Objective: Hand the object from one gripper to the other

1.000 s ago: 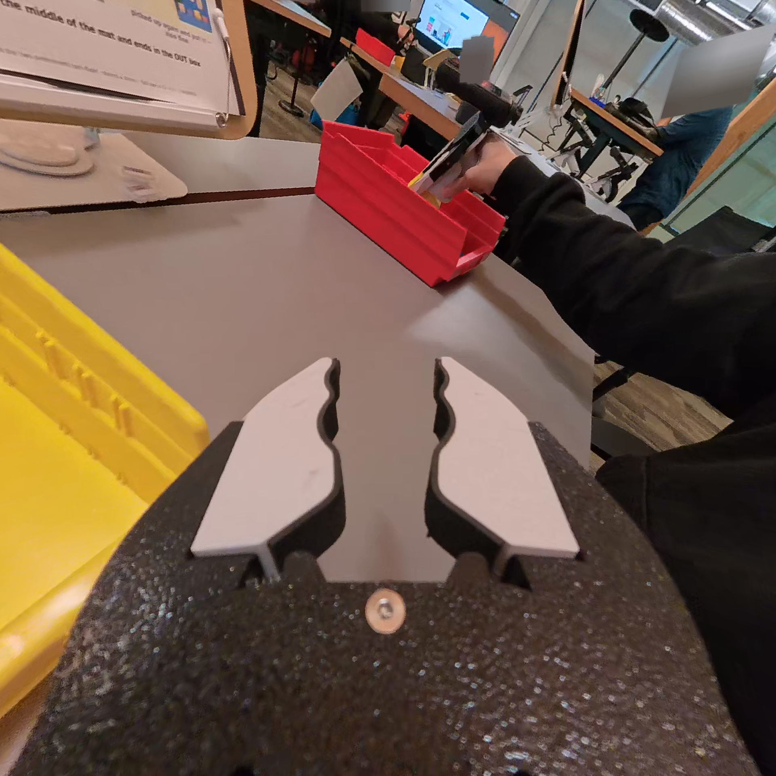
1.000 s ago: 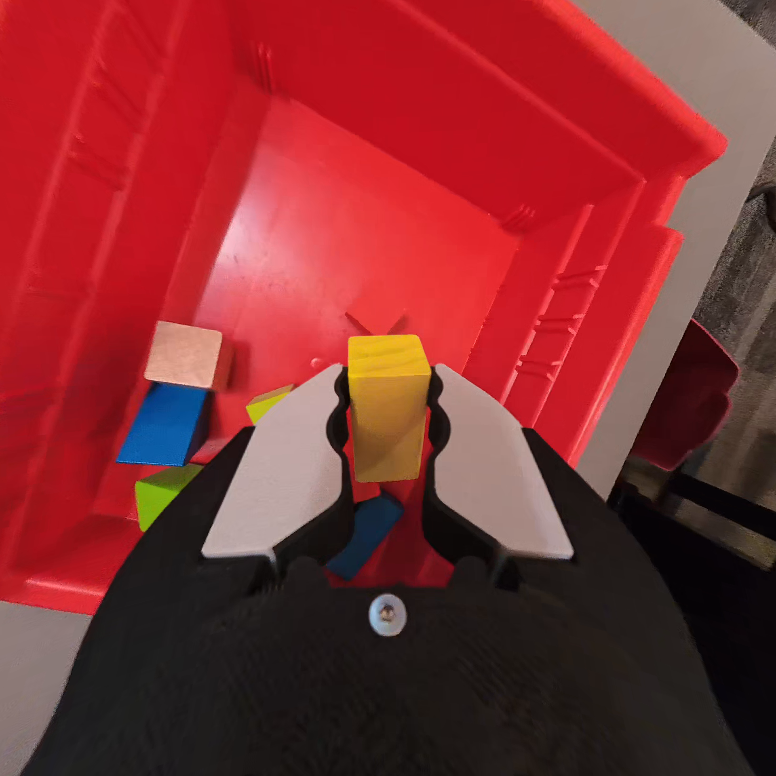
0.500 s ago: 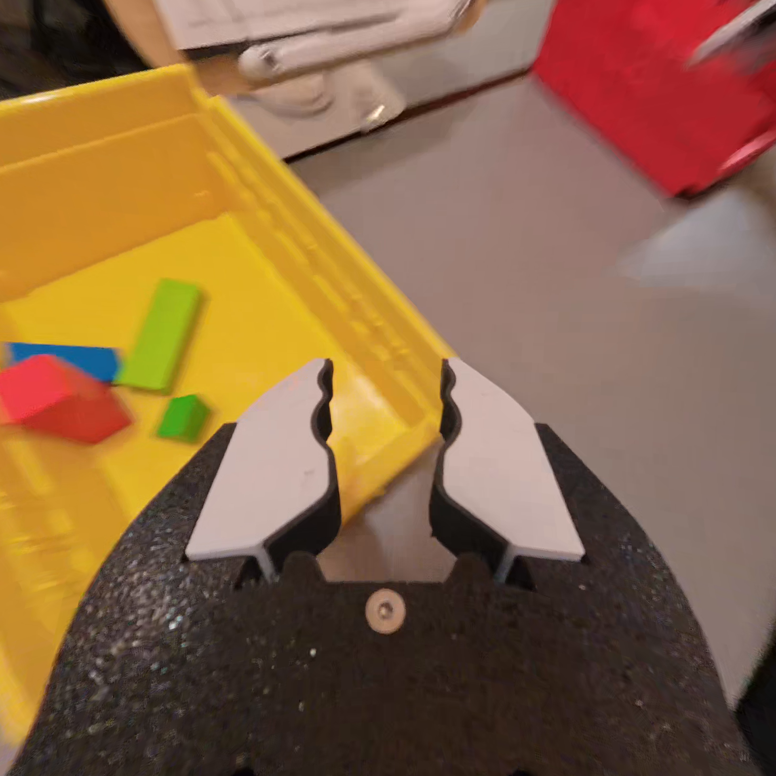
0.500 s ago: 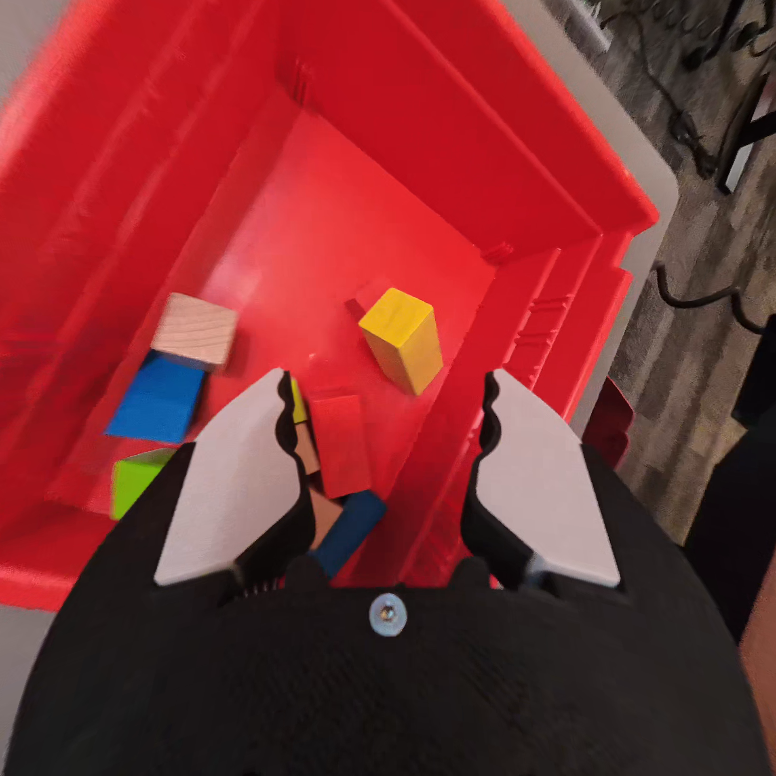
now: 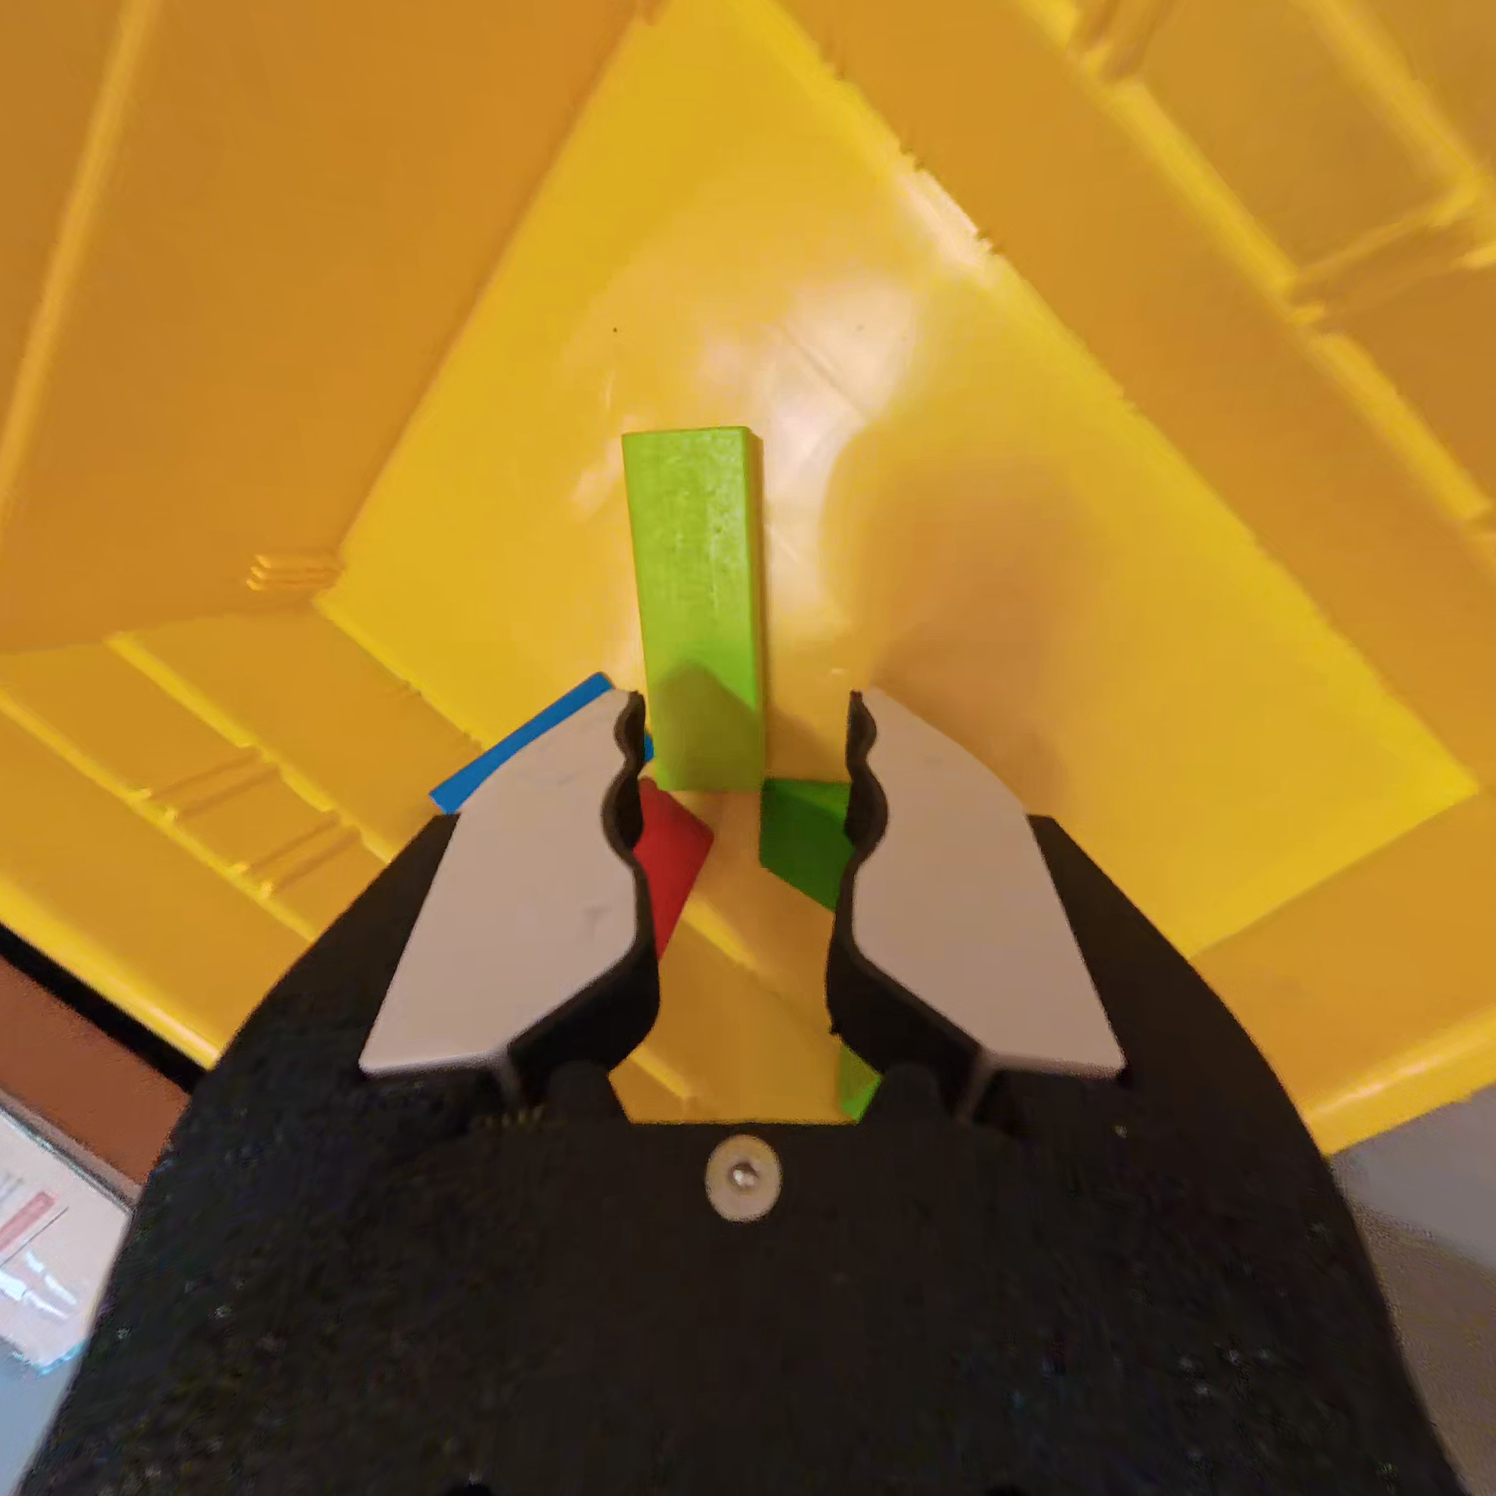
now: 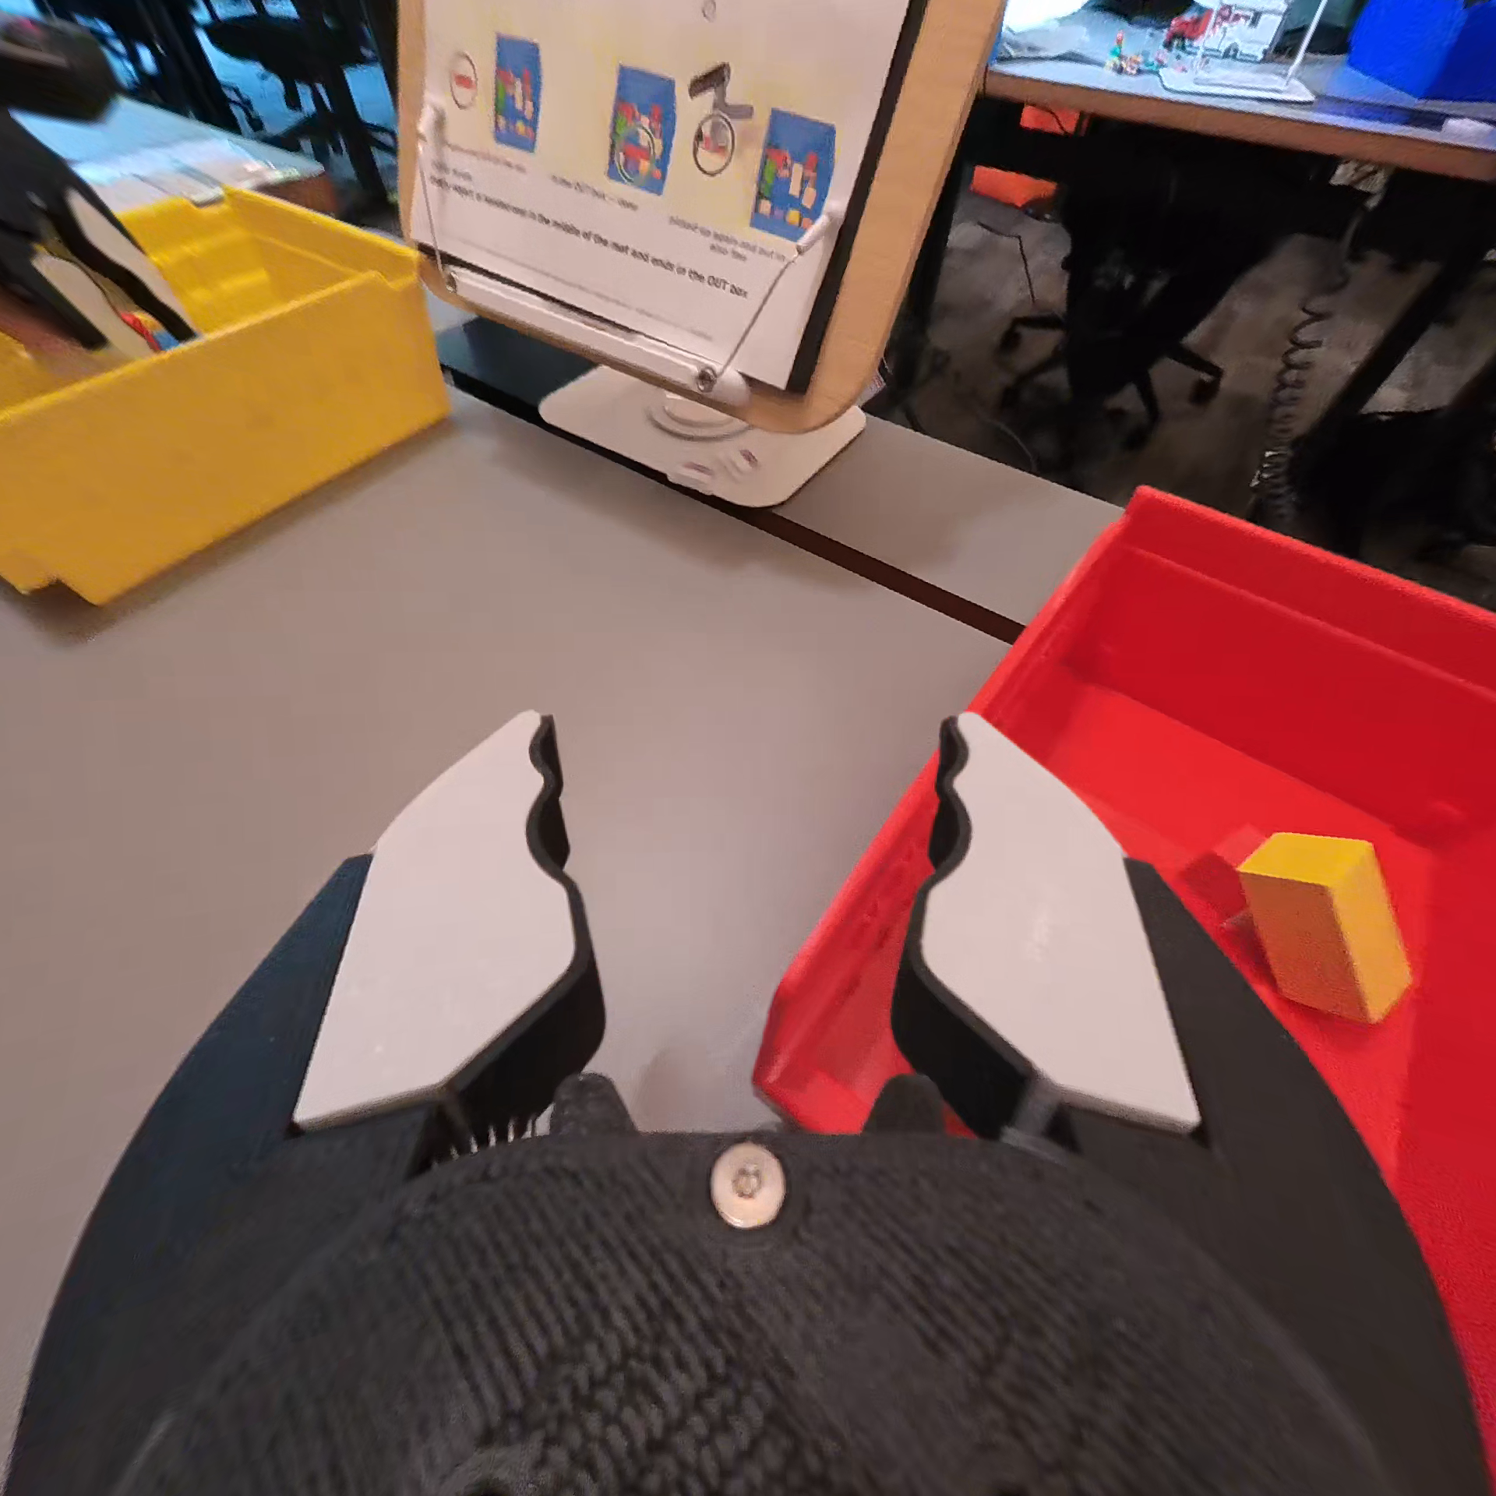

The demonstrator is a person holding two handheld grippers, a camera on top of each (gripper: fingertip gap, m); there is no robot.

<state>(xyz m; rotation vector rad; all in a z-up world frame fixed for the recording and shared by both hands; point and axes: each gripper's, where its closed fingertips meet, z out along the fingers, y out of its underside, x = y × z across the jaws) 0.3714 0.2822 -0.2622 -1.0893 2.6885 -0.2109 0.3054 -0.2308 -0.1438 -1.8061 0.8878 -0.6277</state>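
Left claw (image 5: 741, 733) points down into the yellow bin (image 5: 243, 324) — fingers spread, nothing gripped. Right claw (image 6: 745, 761) hovers over the desk (image 6: 405, 688) — spread, empty.

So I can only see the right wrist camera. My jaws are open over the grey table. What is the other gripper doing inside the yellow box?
Observer: The left gripper is pointed down into the yellow bin, jaws open around the near end of a long light green block, not pressing on it.
Operator: Is that the only block in there?
Observer: No. A red block, a dark green block and a blue block lie close to it.
Operator: Is the green one standing up?
Observer: It lies flat on the bin floor, pointing straight away from the jaws.
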